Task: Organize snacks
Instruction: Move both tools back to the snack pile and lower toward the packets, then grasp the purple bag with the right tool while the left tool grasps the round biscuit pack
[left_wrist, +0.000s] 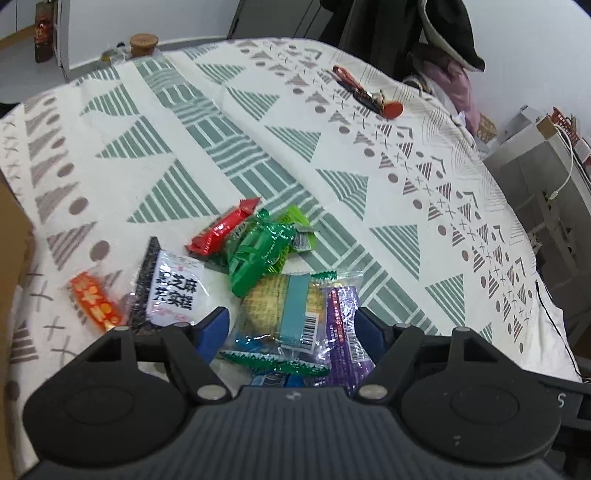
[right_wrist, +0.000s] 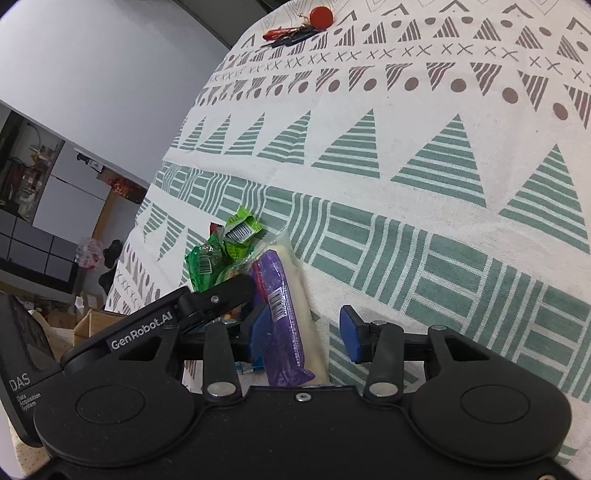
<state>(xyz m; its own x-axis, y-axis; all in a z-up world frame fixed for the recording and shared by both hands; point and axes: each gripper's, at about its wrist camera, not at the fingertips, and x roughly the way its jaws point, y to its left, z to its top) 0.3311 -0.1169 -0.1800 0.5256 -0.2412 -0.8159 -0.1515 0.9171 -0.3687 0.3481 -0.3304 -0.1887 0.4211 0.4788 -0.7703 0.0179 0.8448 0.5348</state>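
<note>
The left hand-held gripper (left_wrist: 291, 328) hangs low over a heap of wrapped snacks on a worktop covered by a white cloth printed with green striped triangles (left_wrist: 258, 122); its blue-padded jaws stand apart, one on each side of a clear packet of round biscuits with a light blue band and barcode (left_wrist: 291, 306), and whether either pad touches that packet cannot be told. Just right of the biscuits lies a long purple wrapper (left_wrist: 343, 325), and a jagged green foil strip (left_wrist: 280, 363) sits below them, near the gripper body. Farther out in the pile are a crinkled bright green foil packet (left_wrist: 258, 254), a red foil sweet (left_wrist: 221, 230) touching it, a white and black sachet with bold black characters (left_wrist: 173, 291), and, set apart at the left, a small orange wrapped sweet (left_wrist: 96, 302). The right hand-held gripper (right_wrist: 306, 328) is also down at the cloth with its jaws apart: the same purple wrapper (right_wrist: 282, 317), backed by a pale cream packet (right_wrist: 295, 273), lies between them, close against the left blue pad, while the right pad stands clear over bare cloth. In that view the left gripper's black arm crosses in front of the green packets (right_wrist: 218, 254). At the far edge of the worktop lies a bunch of keys with a round red tag (left_wrist: 369, 94).
</note>
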